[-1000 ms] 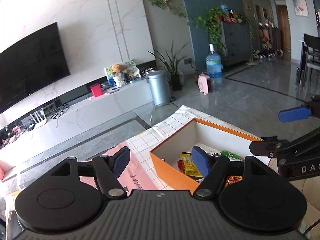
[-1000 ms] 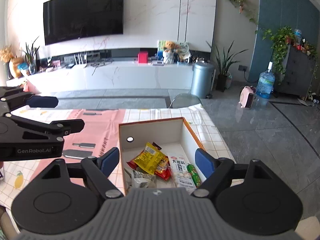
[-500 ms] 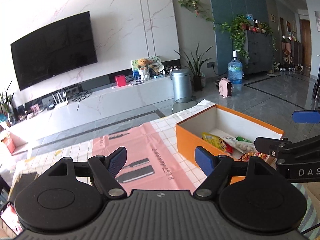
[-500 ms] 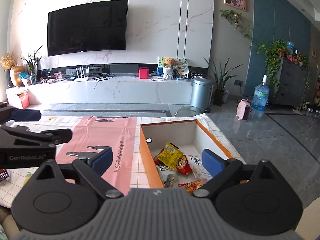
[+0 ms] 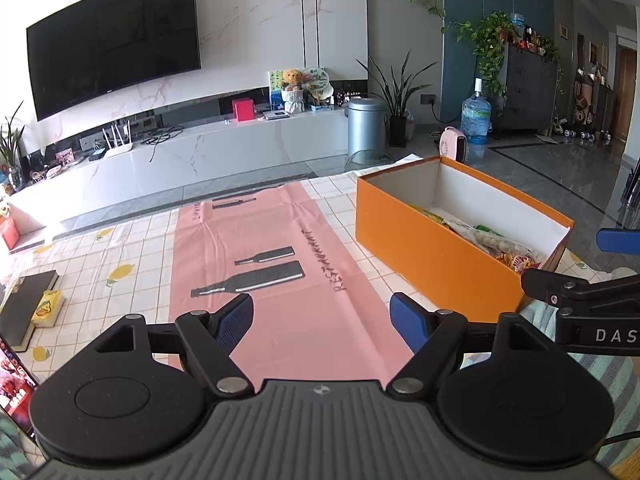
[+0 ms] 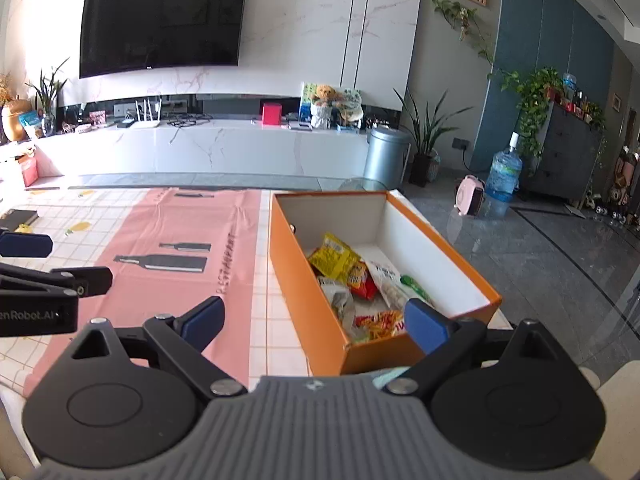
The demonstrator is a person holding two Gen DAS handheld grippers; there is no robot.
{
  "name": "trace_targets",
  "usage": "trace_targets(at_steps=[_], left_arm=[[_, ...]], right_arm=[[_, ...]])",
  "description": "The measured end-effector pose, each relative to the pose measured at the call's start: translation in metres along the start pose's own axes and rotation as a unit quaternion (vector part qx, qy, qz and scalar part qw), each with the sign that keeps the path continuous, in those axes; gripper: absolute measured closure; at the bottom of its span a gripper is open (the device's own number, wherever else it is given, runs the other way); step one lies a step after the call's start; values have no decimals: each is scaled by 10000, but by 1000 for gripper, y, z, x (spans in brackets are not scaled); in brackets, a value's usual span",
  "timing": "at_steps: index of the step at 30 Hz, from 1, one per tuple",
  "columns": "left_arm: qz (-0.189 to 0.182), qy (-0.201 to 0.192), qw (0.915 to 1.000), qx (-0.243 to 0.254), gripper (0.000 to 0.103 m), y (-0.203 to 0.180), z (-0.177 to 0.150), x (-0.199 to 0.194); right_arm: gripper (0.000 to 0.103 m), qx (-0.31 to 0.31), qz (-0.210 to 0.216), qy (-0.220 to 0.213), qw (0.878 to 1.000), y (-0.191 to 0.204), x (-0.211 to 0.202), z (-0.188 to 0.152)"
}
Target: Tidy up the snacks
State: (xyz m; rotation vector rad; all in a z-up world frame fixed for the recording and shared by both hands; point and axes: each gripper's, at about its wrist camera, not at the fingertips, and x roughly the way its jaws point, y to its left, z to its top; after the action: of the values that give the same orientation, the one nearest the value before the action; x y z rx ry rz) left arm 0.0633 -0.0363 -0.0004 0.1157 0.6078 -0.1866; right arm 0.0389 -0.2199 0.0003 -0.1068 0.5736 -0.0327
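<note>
hovering low over the surface [image 5: 132, 248], the left claw [image 5: 322, 322] is holding its blue pads wide apart with nothing between them, and the right claw [image 6: 312, 322] is gaping the same way, empty. the snacks [image 6: 352, 280] are lying heaped inside the orange box [image 6: 308, 312], which is sitting just ahead of the right claw and slightly to its right, its long axis running away from that camera toward the far edge of the surface. seen from the left claw, the box is lying off to the right, so the right claw is judged the nearer one for any reach into it, coming down over the near short wall. the pink mat [image 5: 280, 280] is stretching forward under the left claw with nothing on it. farther left, a yellow packet [image 5: 48, 308] is resting beside a dark book [image 5: 24, 300], possibly a snack not yet put away, nearer the left claw. nothing is standing in the way.
</note>
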Motion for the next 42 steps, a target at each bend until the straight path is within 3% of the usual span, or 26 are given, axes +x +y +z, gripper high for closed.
trace_targets(at_steps=[7,20,42], left_arm=[[-17,227,9997,-64,12,1,-8,12],[-39,491,9987,-89,12,-5,-12,22],[25,500,9987,-28,12,-6,-7,19]], right_arm=[[9,143,-178,181,9996,-8,17,-9],[9,278,-116,348,9989,-14,35,-15],[9,324,-52,317,9990,-16,36,-17]])
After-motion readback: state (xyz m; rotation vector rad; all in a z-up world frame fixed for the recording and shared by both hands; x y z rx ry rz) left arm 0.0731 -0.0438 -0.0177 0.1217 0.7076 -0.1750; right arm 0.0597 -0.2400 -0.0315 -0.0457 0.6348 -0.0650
